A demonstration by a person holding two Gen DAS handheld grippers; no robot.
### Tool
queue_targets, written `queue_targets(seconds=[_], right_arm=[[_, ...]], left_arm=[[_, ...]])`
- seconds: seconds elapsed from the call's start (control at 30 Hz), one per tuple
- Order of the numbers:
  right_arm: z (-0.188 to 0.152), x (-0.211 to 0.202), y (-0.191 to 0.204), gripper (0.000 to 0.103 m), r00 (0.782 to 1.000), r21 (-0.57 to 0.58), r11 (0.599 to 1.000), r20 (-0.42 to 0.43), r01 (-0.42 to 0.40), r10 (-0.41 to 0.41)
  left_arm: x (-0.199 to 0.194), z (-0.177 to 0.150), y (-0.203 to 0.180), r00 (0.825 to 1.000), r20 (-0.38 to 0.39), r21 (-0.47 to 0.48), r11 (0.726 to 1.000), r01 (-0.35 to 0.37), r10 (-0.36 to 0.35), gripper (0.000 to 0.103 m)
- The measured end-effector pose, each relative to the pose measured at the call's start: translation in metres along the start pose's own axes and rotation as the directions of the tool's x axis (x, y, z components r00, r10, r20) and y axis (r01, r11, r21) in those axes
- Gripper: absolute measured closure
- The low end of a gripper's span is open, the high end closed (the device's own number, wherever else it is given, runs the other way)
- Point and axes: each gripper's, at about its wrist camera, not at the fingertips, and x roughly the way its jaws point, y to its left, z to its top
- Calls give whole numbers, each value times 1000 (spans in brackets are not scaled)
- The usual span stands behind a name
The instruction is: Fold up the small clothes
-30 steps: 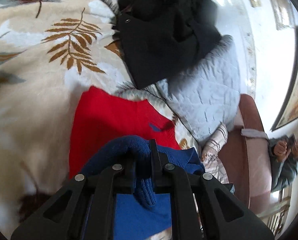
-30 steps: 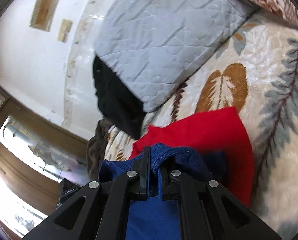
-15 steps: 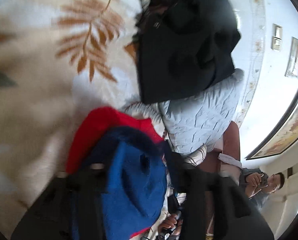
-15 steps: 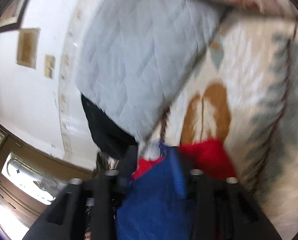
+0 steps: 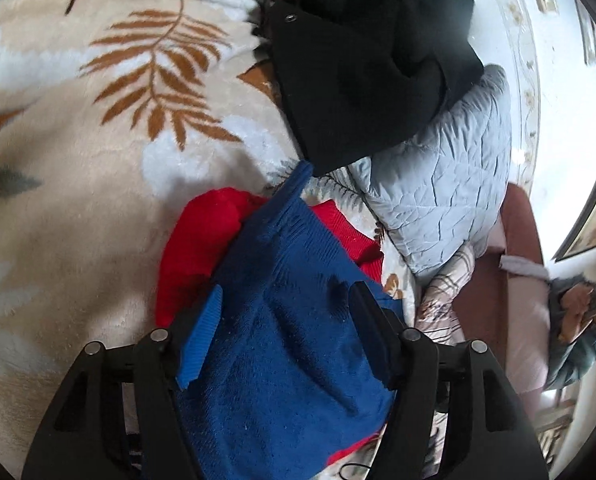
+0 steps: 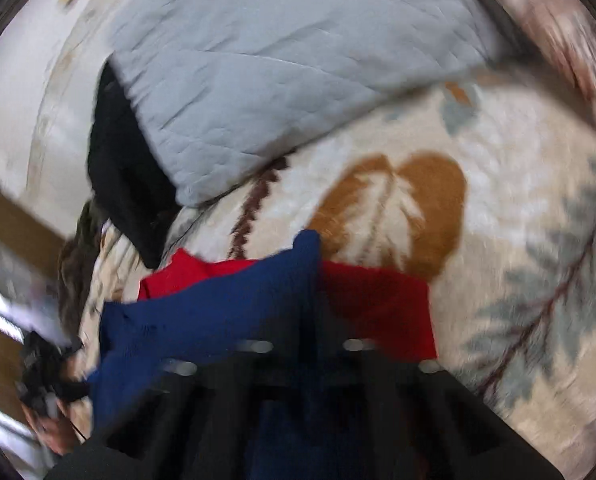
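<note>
Left claw point(image 5: 285, 320) just spread over blue knitted sweater point(image 5: 289, 320) atop red knitted garment point(image 5: 201, 248), right claw point(image 6: 310, 300) pressed together, pinching blue knit; mid-fold, smoothing likely next.

Ribbed blue knit point(image 5: 293, 320) on plush, matt blanket point(image 5: 77, 208)

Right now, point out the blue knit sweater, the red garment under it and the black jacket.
blue knit sweater point(image 5: 293, 332), left wrist view, middle of the knit body.
red garment point(image 5: 193, 248), left wrist view, exposed left part.
black jacket point(image 5: 362, 68), left wrist view, centre of the heap.
</note>
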Motion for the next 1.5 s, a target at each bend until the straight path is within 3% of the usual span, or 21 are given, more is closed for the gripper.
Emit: queue_targets(seconds=[0.13, 0.2, 0.27, 0.43, 0.5, 0.57, 0.67, 0.77, 0.83, 1.0, 1.13, 1.27, 1.33, 1.43, 1.5], right_arm=[[-3, -33, -14, 99, 990, 42, 998, 135, -37, 32], [-5, -25, -35, 99, 993, 119, 993, 117, 8, -22], [-13, -7, -52, 99, 997, 173, 983, 36, 64, -71], [-23, -39, -43, 92, 988, 212, 976, 136, 43, -73], [-32, -54, -37, 87, 984, 202, 979, 177, -26, -10], [-47, -62, -30, 64, 983, 204, 978, 182, -41, 4], [-73, -62, -28, 61, 987, 248, 969, 160, -16, -25], [-91, -65, -30, 61, 990, 292, 956, 131, 3, -43], [-93, -71, -23, 61, 991, 258, 965, 116, 39, -72], [-107, -81, -5, 59, 989, 142, 982, 49, 128, -136], [-117, -82, 0, 59, 987, 60, 985, 4, 163, -163], [-126, -89, -7, 59, 989, 87, 985, -25, 148, -146], [-134, -97, -8, 59, 990, 94, 985, -22, 144, -142], [-143, -100, -8, 57, 987, 105, 981, -16, 163, -162], [-145, -93, -8, 62, 984, 78, 981, -21, 179, -178]], left_arm=[[4, 3, 5, 999, 14, 3, 999, -39, 39, 39], [9, 5, 14, 1000, 2, -42, 999, -28, 28, 39], [4, 5, 17, 1000, 11, -76, 997, 0, 1, 39], [-22, -16, 10, 1000, 24, -43, 999, -2, 3, 39], [-37, -37, 5, 999, 43, -5, 1000, -16, 16, 39], [-46, -62, 4, 994, 65, 21, 996, -85, 84, 39], [-47, -91, 12, 992, 88, 8, 996, -88, 87, 39], [-36, -90, 7, 984, 68, 29, 986, -166, 164, 39], [-40, -92, 2, 976, 107, 50, 979, -197, 191, 39], [-45, -96, 0, 973, 101, 74, 974, -214, 206, 39], [-58, -101, 12, 986, 84, 16, 989, -145, 143, 39], [-73, -116, 14, 991, 70, -13, 994, -110, 110, 38], [-76, -126, 13, 992, 60, -16, 994, -111, 112, 31], [-65, -138, 13, 994, 31, -8, 995, -104, 105, 24], [-49, -137, 16, 995, -12, -14, 995, -103, 102, 24]])
